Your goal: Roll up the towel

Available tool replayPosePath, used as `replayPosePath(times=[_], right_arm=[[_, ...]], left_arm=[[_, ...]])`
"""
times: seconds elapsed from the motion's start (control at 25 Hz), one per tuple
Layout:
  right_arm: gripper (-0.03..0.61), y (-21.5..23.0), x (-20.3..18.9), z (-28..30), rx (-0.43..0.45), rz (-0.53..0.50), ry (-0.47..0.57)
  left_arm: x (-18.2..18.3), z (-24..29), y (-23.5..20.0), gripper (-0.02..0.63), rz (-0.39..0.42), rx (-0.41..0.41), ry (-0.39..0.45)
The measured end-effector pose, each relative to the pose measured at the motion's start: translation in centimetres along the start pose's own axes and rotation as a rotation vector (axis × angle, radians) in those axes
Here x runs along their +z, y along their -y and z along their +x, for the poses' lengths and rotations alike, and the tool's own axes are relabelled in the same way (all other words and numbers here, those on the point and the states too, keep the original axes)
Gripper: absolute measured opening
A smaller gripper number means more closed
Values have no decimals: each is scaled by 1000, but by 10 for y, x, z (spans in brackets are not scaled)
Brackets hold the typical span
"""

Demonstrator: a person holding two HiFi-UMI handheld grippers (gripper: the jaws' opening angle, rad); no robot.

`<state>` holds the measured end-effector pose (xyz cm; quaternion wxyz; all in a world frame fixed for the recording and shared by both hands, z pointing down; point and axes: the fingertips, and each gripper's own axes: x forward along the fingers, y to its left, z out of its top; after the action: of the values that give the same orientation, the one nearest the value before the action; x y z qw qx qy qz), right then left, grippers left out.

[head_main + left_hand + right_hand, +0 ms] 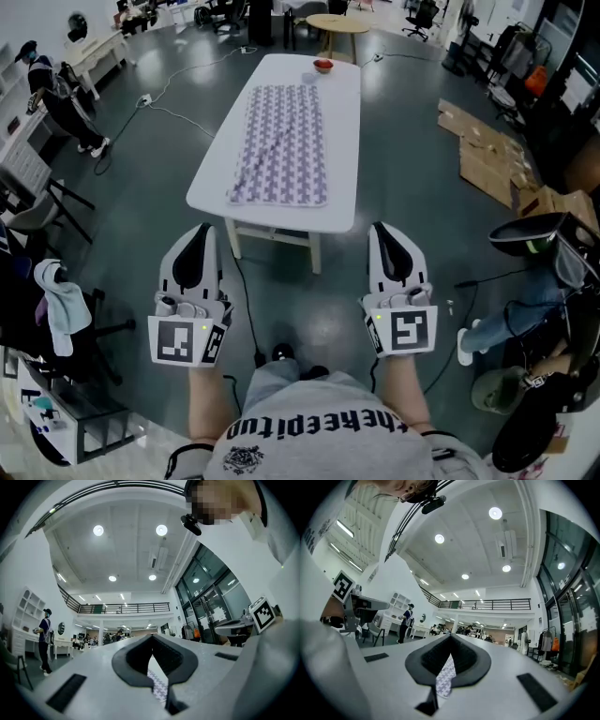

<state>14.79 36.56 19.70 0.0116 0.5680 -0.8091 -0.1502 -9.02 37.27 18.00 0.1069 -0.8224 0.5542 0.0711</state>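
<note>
A purple-and-white patterned towel (280,142) lies flat and unrolled along the white table (342,141) ahead of me. Both grippers are held level in front of my body, short of the table's near edge. My left gripper (199,230) is shut and holds nothing. My right gripper (386,228) is likewise shut and holds nothing. In the left gripper view the closed jaws of the left gripper (152,637) leave a slit through which a strip of the towel (158,682) shows. The right gripper (451,637) shows the same in its own view, with the towel (446,677) far beyond.
A small red bowl (323,66) sits at the table's far end. Flattened cardboard (487,155) lies on the floor at the right. A round wooden table (337,23) stands behind. A person (56,94) is at desks on the left; cables run across the floor.
</note>
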Motion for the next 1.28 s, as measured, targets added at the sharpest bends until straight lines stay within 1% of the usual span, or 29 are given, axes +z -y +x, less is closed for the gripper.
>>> replayPosePath(times=[0.16, 0.32, 0.6, 0.72, 0.84, 1.0, 1.28], right_arm=[[3, 0, 2, 18, -19, 15, 26], [3, -7, 4, 40, -13, 20, 29], [3, -26, 3, 77, -23, 26, 44], [3, -34, 1, 86, -27, 12, 45], [3, -39, -4, 93, -30, 20, 45], [3, -40, -10, 104, -40, 44, 35], [3, -26, -24, 136, -41, 39, 32]], left_arm=[[-3, 14, -12, 5, 25, -18, 0], [-4, 27, -32, 5, 3, -21, 11], [-10, 45, -71, 5, 3, -27, 32], [-13, 49, -82, 5, 10, -35, 34], [-19, 53, -91, 5, 11, -40, 33], [-26, 62, -99, 5, 1, -46, 24], [-42, 95, -110, 5, 3, -53, 18]])
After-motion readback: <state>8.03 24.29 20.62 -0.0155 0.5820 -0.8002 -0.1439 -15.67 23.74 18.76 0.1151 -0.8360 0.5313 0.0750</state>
